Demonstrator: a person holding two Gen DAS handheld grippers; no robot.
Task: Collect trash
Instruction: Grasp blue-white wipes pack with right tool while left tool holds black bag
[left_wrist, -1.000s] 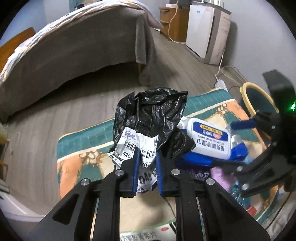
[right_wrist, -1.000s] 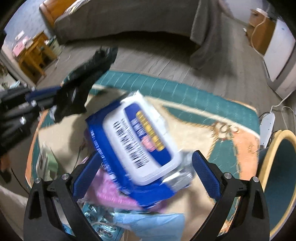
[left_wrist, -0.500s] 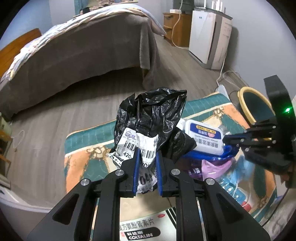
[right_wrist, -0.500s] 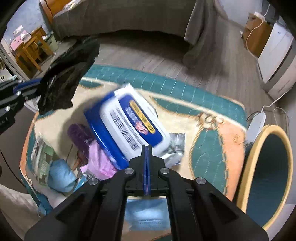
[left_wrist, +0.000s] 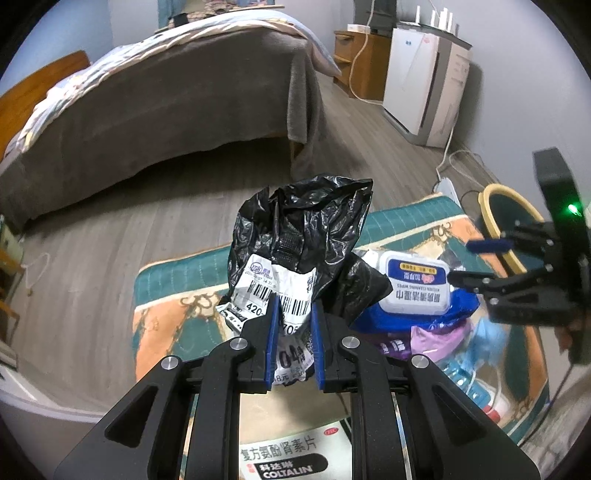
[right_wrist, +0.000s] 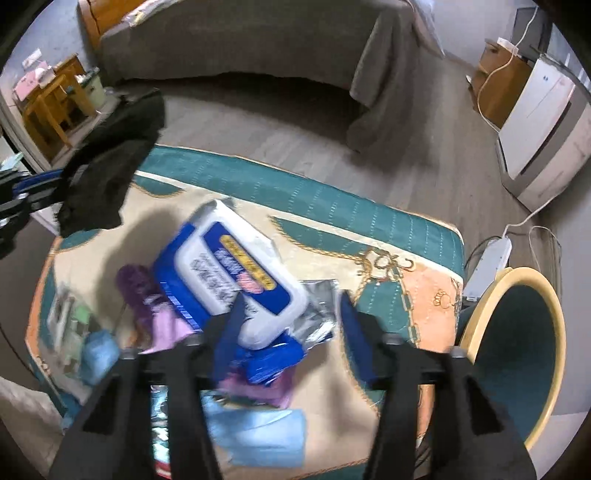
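Grey plank floor and a grey-draped bed (left_wrist: 155, 96) lie behind a patterned teal rug (right_wrist: 369, 221). On the rug, a blue-and-white wipes pack (right_wrist: 236, 273) sits atop purple and blue wrappers, its near end between the parted fingers of the right hand-held gripper (right_wrist: 291, 325), whose jaws have just been opening and press on nothing. Just right stands a yellow-rimmed bin (right_wrist: 546, 317). At left, the left hand-held gripper (left_wrist: 293, 332) is clamped on a crumpled black bag with a barcode label (left_wrist: 299, 251), raised above the rug.
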